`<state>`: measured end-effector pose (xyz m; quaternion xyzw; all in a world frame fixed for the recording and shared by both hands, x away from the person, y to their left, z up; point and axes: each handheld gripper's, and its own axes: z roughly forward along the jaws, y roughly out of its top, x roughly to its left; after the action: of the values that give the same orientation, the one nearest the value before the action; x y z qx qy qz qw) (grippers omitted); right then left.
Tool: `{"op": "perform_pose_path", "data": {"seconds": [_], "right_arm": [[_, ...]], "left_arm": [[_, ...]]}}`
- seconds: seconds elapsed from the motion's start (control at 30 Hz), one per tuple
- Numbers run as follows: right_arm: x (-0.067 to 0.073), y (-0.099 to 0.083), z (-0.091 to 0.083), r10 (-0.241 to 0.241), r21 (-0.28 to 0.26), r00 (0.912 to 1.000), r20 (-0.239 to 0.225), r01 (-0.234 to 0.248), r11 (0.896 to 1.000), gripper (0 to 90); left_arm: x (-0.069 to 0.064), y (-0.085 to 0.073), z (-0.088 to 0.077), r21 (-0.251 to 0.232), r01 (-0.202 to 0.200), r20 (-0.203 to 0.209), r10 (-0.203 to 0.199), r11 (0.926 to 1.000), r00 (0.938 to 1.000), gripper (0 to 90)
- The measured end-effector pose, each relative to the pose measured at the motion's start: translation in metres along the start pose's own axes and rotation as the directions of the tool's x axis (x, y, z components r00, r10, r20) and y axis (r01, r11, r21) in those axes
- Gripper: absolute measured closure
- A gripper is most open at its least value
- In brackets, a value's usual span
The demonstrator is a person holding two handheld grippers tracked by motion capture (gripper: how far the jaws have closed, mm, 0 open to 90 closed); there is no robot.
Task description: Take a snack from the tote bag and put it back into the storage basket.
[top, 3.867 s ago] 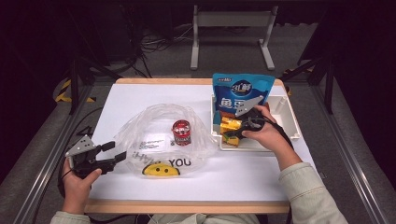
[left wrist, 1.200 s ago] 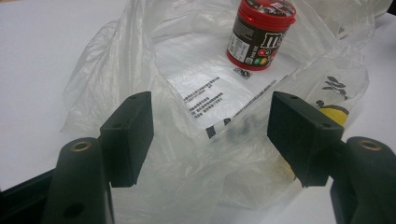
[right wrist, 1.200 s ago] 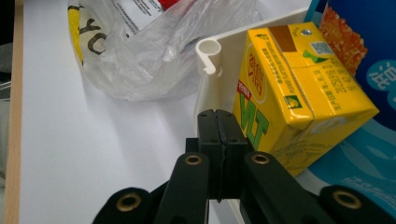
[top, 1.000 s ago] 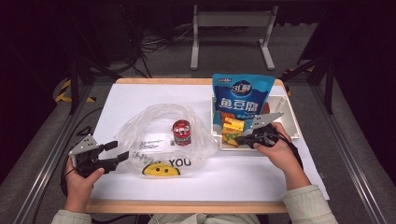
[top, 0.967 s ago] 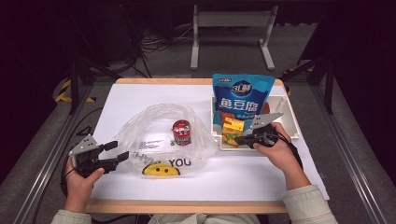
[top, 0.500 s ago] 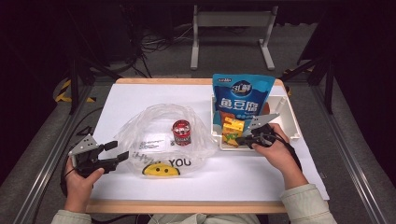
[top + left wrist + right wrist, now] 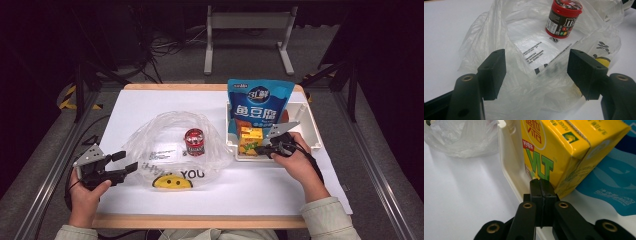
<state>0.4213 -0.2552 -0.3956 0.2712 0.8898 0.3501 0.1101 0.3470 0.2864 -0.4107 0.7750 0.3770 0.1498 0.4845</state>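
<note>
**Closed jaws at the yellow carton, open jaws at the plastic bag**

High view: the right hand-held gripper [image 7: 264,148] reaches into a white plastic tray [image 7: 311,131], its tip at a yellow drink carton [image 7: 249,140]. A glossy blue snack pouch [image 7: 257,103] stands in the tray just beyond the carton. The left hand-held gripper [image 7: 126,164] rests on the white bench [image 7: 150,102], its tips at the edge of a crinkled clear plastic bag [image 7: 165,150].

Left gripper view: the left hand-held gripper [image 7: 536,72] stands wide open, its blocky black jaws on either side of the bag's [image 7: 524,82] wrinkled film. Farther ahead, inside the bag, a round red-lidded candy tub [image 7: 564,18] stands upright.

Right gripper view: the right hand-held gripper [image 7: 541,185] is closed, jaws pressed flat together with nothing between. Its tip is at the lower corner of the boxy, smooth carton [image 7: 554,152], just inside the tray's [image 7: 507,167] rim.
</note>
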Motion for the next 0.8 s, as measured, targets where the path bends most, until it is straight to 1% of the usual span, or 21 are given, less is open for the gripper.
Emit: {"op": "perform_pose_path", "data": {"seconds": [0.33,0.43,0.53,0.67,0.7,0.73,0.8], "right_arm": [[-0.001,-0.001,0.0,0.008,0.002,1.0,0.002,-0.008,1.0,90.0],[0.0,0.0,-0.001,0.007,0.001,0.9999,-0.011,-0.007,1.0,90.0],[0.001,0.0,-0.003,0.003,-0.003,0.9999,-0.012,-0.003,1.0,90.0],[0.005,0.004,-0.011,-0.012,-0.026,0.9996,-0.024,0.011,1.0,90.0],[0.007,0.007,-0.015,-0.017,-0.038,0.9995,-0.025,0.016,0.999,88.0],[0.007,0.007,-0.015,-0.017,-0.038,0.9995,-0.025,0.016,0.999,88.0],[0.01,0.011,-0.019,-0.025,-0.058,0.9992,-0.03,0.023,0.998,84.5]], "left_arm": [[0.0,0.0,0.0,0.0,0.001,0.001,-0.001,1.0,1.0,32.3],[0.0,0.0,0.0,0.001,0.003,0.0,-0.003,1.0,1.0,32.3],[0.0,0.0,0.0,0.001,0.003,0.0,-0.003,1.0,1.0,32.3],[0.0,0.0,0.0,-0.002,0.006,0.001,-0.006,1.0,1.0,32.3],[0.001,0.0,0.0,-0.003,0.006,0.001,-0.006,1.0,1.0,32.3],[0.001,0.0,0.0,-0.003,0.006,0.001,-0.006,1.0,1.0,32.3],[0.0,0.0,0.0,-0.003,0.006,0.002,-0.006,1.0,1.0,32.3]]}}
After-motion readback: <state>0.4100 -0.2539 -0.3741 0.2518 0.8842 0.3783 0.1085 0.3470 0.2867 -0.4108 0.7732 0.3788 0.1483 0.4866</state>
